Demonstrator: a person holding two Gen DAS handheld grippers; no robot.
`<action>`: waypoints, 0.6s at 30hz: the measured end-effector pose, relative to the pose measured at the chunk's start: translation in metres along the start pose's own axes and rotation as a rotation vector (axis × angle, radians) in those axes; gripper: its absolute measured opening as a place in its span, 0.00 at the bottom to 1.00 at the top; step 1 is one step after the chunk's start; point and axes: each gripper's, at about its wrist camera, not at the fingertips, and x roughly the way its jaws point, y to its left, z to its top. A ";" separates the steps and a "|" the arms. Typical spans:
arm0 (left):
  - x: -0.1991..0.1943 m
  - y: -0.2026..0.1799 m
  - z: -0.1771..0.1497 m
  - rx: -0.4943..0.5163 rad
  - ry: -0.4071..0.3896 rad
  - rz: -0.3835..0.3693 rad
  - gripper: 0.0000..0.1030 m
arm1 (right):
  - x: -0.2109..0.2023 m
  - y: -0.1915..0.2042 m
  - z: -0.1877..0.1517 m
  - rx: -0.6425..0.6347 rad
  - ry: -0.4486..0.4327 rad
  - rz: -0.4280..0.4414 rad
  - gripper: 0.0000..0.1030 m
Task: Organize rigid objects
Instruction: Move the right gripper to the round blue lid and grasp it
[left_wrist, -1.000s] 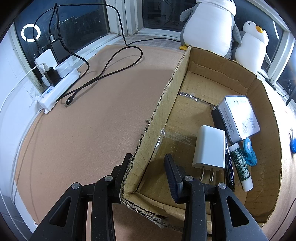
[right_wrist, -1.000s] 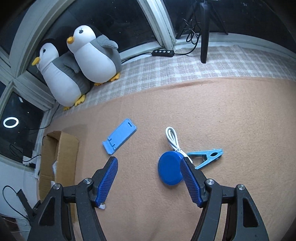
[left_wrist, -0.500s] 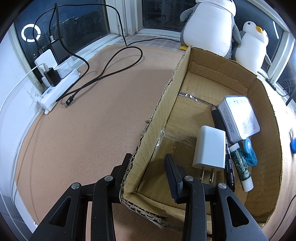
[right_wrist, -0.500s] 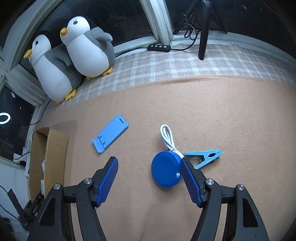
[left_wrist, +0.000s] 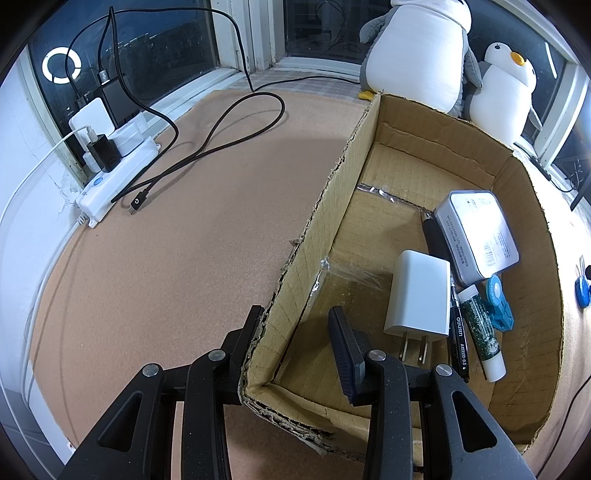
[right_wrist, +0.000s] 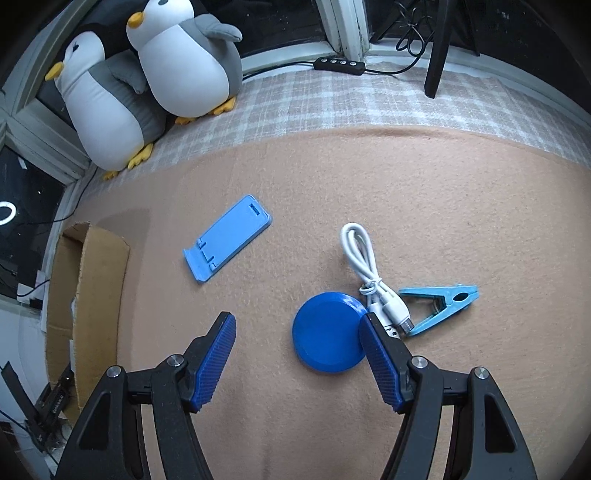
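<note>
Blue disc (right_wrist: 327, 332) flat on tan mat (right_wrist: 443, 221), partly covered on its right edge by right finger of right gripper (right_wrist: 297, 334); what the disc actually is, unclear. White cable (right_wrist: 364, 266) looped just beside disc, its plug end running behind that same finger. Blue clip (right_wrist: 439, 304) touching the cable end. Blue stand (right_wrist: 227, 242) apart to upper left. Right jaws apart, nothing clamped, left finger well clear of disc, pointing steeply down at mat.

Box (left_wrist: 406, 147) cut off at lower edge of left view, only a corner strip visible at left of right view. Inside: white charger (left_wrist: 417, 295), tin (left_wrist: 476, 236), pen (left_wrist: 458, 332), tube (left_wrist: 480, 332), small blue clip (left_wrist: 498, 306) half hidden behind tube; dark item under tin hard to identify. Left gripper (left_wrist: 295, 326) straddling near corner of box wall, one finger outside, one inside; jaws at their narrowest, clamped on box wall. Tilted steeply down.

Two penguins (right_wrist: 147, 74) on checked cloth at window. Power strip (left_wrist: 118, 173) and black cable (left_wrist: 207, 140) on mat left of box.
</note>
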 end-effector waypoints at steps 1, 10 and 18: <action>0.000 0.000 0.000 0.000 0.000 0.000 0.37 | 0.001 0.000 0.000 0.000 0.003 -0.003 0.64; 0.000 0.000 0.000 -0.001 -0.001 0.003 0.37 | 0.002 -0.016 -0.009 0.051 0.035 -0.001 0.60; 0.001 -0.001 0.000 0.001 -0.001 0.005 0.37 | 0.011 -0.017 -0.008 0.048 0.025 -0.046 0.52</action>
